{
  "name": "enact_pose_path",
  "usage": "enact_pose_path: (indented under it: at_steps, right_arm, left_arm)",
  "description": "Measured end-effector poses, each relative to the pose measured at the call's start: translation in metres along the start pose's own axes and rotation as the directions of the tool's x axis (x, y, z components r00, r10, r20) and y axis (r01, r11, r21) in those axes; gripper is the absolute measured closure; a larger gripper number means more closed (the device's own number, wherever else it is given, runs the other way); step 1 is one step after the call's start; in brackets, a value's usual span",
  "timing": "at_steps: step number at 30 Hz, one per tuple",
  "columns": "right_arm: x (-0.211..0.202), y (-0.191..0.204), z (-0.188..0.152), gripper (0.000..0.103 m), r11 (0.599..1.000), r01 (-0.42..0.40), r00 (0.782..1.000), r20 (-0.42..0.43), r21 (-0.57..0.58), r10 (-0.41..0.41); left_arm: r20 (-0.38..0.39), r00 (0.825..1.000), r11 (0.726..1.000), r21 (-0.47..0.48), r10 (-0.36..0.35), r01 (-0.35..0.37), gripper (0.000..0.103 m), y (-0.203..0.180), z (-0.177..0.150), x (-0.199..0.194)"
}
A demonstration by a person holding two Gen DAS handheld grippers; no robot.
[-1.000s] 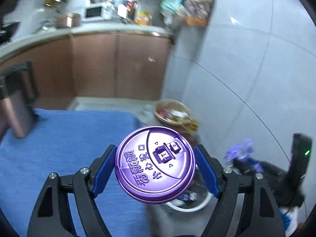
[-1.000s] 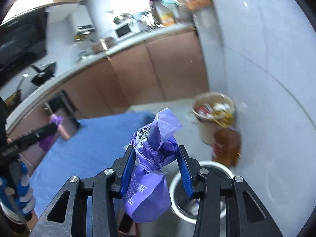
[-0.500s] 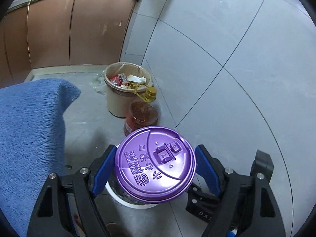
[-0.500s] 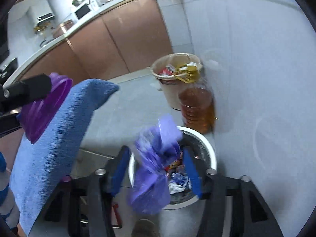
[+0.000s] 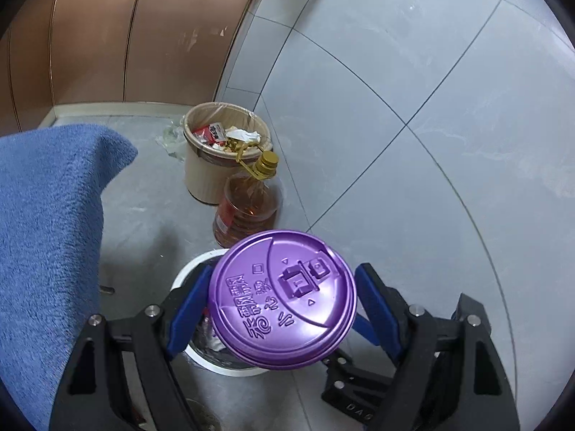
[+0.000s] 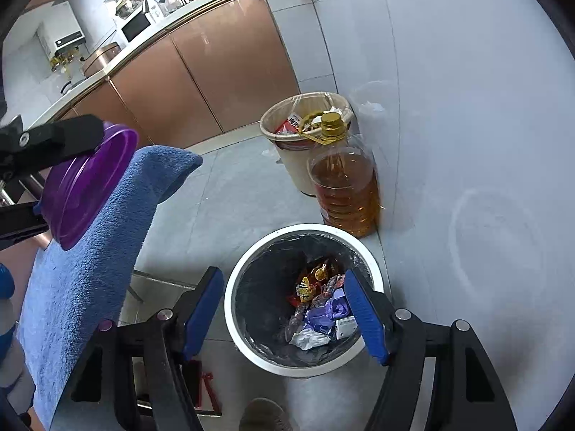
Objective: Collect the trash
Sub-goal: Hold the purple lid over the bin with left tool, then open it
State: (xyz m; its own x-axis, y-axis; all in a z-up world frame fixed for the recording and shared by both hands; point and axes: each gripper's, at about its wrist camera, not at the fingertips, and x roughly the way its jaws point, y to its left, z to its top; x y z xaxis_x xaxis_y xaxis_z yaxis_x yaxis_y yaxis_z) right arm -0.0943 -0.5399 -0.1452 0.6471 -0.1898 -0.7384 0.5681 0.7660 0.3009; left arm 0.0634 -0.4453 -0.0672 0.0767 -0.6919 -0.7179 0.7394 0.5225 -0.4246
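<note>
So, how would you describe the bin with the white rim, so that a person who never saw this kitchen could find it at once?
Look along the grey tiled wall to the floor, where two bins and an oil bottle stand in a row. The white-rimmed bin is the nearest one, just in front of the bottle. Unlike the beige bin behind, it has a black liner, with purple wrappers inside.

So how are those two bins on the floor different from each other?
The white bin sits nearest, under the right gripper, with a dark liner; the beige bin stands farther back by the cabinets, with a clear liner. The beige bin is heaped to its rim, while the white bin's wrappers lie low inside. An oil bottle stands between them. Both are round, open and hold trash.
</note>
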Motion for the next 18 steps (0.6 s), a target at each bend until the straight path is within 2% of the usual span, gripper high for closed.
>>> enact_pose_path:
  at_steps: [6,10,18]
  right_arm:
    - [-0.005,0.0,-0.002,0.034,1.0,0.006,1.0,0.003,-0.003,-0.006]
    - [-0.006,-0.003,-0.003,0.034,1.0,0.01,1.0,0.002,0.004,-0.01]
    - [0.0,-0.005,-0.009,0.032,1.0,0.013,1.0,-0.013,0.019,-0.013]
  left_arm:
    - [-0.019,1.0,0.999,-0.047,-0.018,0.017,0.023,0.003,0.003,0.001]
    - [-0.029,1.0,0.997,-0.083,-0.006,0.004,0.023,0.007,0.004,0.008]
    - [-0.042,0.997,0.982,-0.18,-0.068,0.059,0.023,0.024,-0.002,0.025]
